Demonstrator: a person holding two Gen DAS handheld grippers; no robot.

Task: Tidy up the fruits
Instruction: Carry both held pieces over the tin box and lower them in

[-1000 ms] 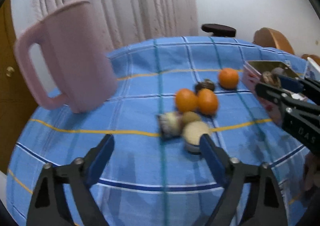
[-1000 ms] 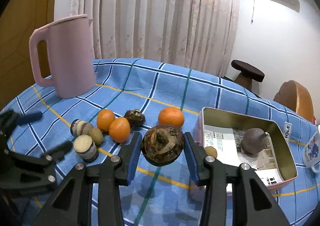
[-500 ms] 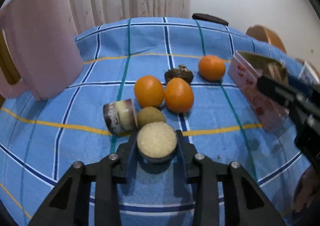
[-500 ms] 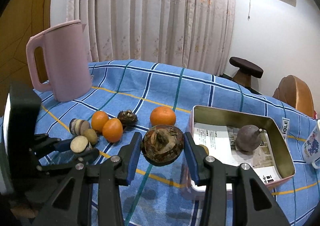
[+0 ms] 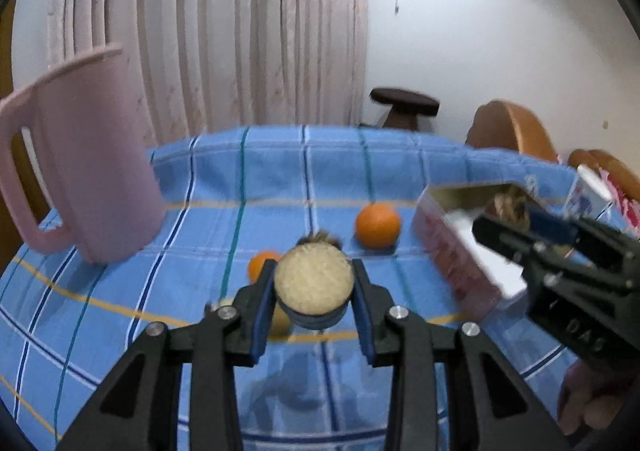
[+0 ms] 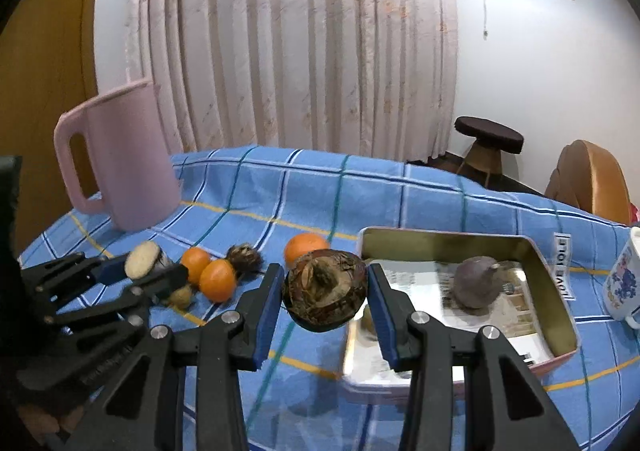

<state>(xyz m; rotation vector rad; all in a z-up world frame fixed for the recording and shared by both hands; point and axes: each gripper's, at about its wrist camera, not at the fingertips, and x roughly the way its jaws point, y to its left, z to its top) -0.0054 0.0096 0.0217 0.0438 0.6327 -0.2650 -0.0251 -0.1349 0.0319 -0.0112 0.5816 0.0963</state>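
My left gripper is shut on a cut taro piece with a pale round face and holds it above the blue checked cloth; the piece also shows in the right wrist view. My right gripper is shut on a brown whole taro and holds it just left of the metal tin. The tin holds a purple round fruit. Oranges, a small dark fruit and a kiwi lie on the cloth.
A pink jug stands at the back left of the table. A patterned mug stands right of the tin. A stool and wooden chairs stand beyond the table.
My left gripper closed on the cut taro piece and has lifted it off the cloth. My right gripper still holds the whole taro and has shifted a little toward the tin.
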